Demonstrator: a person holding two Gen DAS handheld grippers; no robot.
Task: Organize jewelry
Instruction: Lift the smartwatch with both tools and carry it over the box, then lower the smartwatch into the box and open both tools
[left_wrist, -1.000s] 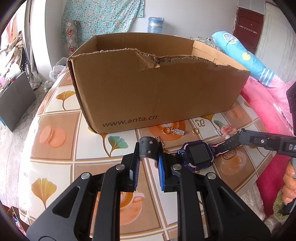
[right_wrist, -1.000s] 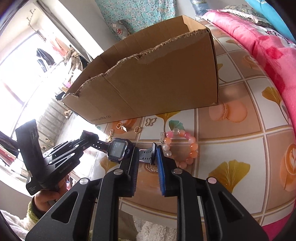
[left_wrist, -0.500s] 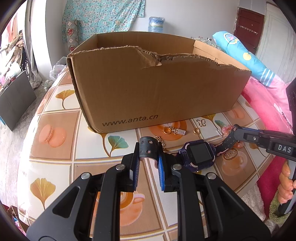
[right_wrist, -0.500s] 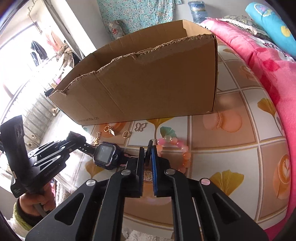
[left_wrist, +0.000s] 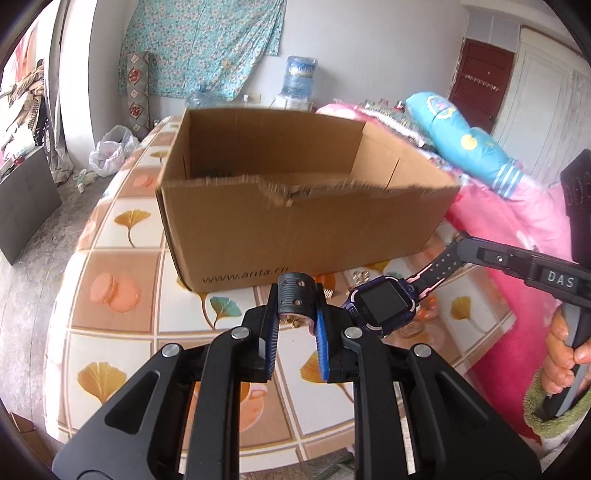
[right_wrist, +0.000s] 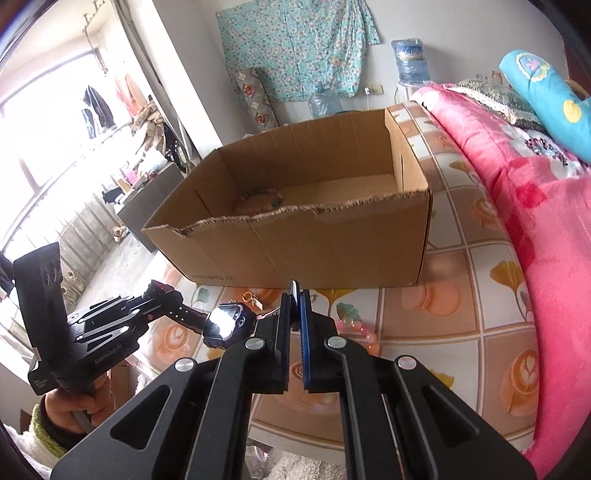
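While the watch (left_wrist: 384, 301) hangs in the air above the table (left_wrist: 122, 254), the left gripper (left_wrist: 297, 325) pinches one curled strap end between its blue pads, and the right gripper (right_wrist: 294, 325) has its pads pressed flat on the other strap end. The watch's long axis therefore runs left to right between the two tools, face up, roughly parallel to the torn near wall of the box (left_wrist: 295, 229).

The coming move likely turns on one relation: the open box lies straight ahead of both sets of fingers and beyond that wall, so the watch must travel forward and over the rim. Neither hand looks clearly nearer; both sit about level in front of the box.

The left view shows the watch face and strap holes plainly, but little of the box floor. The right view looks down into the box and shows a beaded item already lying near its left end, with bare cardboard to the right. It also shows a pink bracelet (right_wrist: 364, 330) and small gold pieces (right_wrist: 253, 298) lying on the table below the grippers.
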